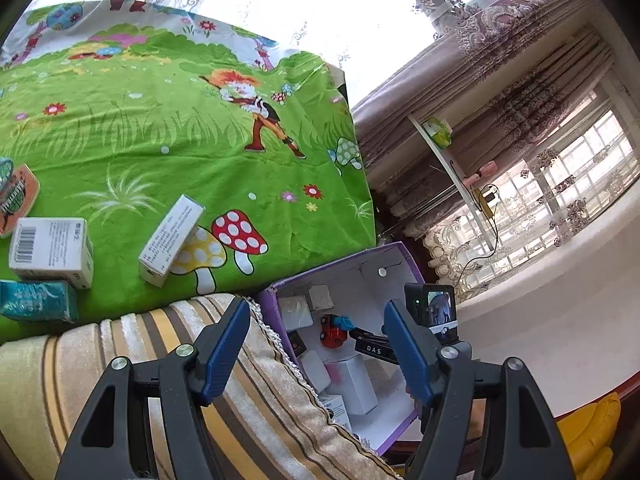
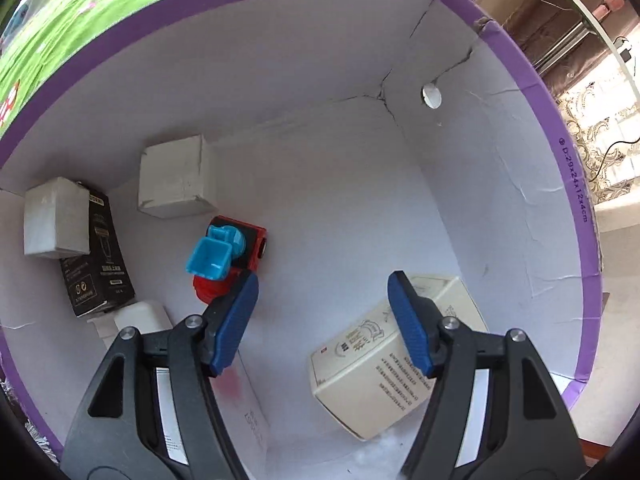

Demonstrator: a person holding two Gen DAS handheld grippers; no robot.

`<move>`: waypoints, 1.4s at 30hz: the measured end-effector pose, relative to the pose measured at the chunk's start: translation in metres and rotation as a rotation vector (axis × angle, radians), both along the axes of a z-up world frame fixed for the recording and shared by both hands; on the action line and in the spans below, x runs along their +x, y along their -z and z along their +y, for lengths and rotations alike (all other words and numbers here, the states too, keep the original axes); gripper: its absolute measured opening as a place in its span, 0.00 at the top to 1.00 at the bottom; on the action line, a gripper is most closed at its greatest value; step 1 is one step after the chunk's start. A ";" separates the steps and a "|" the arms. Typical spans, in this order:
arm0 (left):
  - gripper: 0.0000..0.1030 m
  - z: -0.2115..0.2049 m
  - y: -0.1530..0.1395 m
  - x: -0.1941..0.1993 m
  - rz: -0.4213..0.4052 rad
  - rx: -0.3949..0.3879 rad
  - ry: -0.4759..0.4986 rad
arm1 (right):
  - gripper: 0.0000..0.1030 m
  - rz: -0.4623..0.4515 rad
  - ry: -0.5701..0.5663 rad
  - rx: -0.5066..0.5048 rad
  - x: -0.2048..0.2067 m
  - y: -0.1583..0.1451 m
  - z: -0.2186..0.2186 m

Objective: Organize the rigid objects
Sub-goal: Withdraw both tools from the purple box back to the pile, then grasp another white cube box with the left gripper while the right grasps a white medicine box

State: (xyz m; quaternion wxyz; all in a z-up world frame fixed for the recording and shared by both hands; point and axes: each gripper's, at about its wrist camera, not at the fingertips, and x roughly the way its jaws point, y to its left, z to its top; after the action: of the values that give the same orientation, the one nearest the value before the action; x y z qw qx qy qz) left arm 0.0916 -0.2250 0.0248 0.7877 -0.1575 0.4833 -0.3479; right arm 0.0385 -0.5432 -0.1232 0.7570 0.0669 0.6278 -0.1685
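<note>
L wrist view: purple box point(image 1: 344, 276) w/ white inside sits just ahead of the left tool point(image 1: 316, 320), low and slightly to its right, on the edge of a striped cushion point(image 1: 120, 360). Inside the box: red toy truck point(image 1: 334, 332) w/ blue bucket, approx. between the tool's fingertips in the picture but well beyond them; two pale cubes toward the far wall, white cartons nearer the tool, a black box at the box's left side, a black strip lettered "DAS" by the right finger. Left tool spread wide, nothing between its blue pads, touching nothing. The right tool's camera body point(image 1: 434, 308) shows just past the left tool's right finger, over the box. Still out of the box, ahead-left of the left tool on the green cartoon cloth point(image 1: 160, 140): a long white carton point(image 1: 172, 240) lying diagonal, a white barcode carton point(image 1: 50, 252), a teal pack point(image 1: 36, 300) just below it, and a flat printed box at the far left edge.

R wrist view: right tool point(image 2: 322, 304) points down into the purple box point(image 2: 560, 128). Contents: cream carton point(image 2: 368, 364) w/ printed text, tilted, under/behind the right finger; can't tell if the pad touches it. Red toy truck point(image 2: 240, 256) w/ blue bucket just beyond the left fingertip. Farther ahead-left: pale cube point(image 2: 172, 176), second pale cube point(image 2: 54, 216) lying over a black box point(image 2: 100, 264), a white piece below that. White carton w/ pink smudge under the left finger. Right tool's jaws spread, not pinching anything.
</note>
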 end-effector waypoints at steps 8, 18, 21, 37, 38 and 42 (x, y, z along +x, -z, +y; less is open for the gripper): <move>0.32 0.102 -0.014 0.014 -0.100 0.079 -0.191 | 0.31 -0.163 0.036 0.013 -0.012 -0.054 0.005; 0.18 0.270 0.017 0.041 0.083 0.161 -0.518 | 0.26 -0.310 -0.074 0.086 0.007 -0.110 0.071; 0.18 0.297 0.024 0.047 0.108 0.165 -0.587 | 0.25 -0.330 -0.136 0.107 0.023 -0.121 0.094; 0.18 0.285 0.023 0.146 0.155 0.207 -0.568 | 0.20 -0.373 -0.209 0.325 0.104 -0.134 0.216; 0.18 0.282 0.024 0.150 0.159 0.217 -0.568 | 0.20 -0.377 -0.184 0.340 0.108 -0.132 0.218; 0.18 0.270 0.031 0.165 0.157 0.278 -0.566 | 0.20 -0.371 -0.101 0.330 0.122 -0.122 0.220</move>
State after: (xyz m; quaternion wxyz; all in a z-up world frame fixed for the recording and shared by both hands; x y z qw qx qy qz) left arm 0.2566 0.0445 -0.0063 0.8274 -0.2027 0.5228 -0.0325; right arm 0.1602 -0.3236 -0.0014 0.8456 0.1879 0.4995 -0.0104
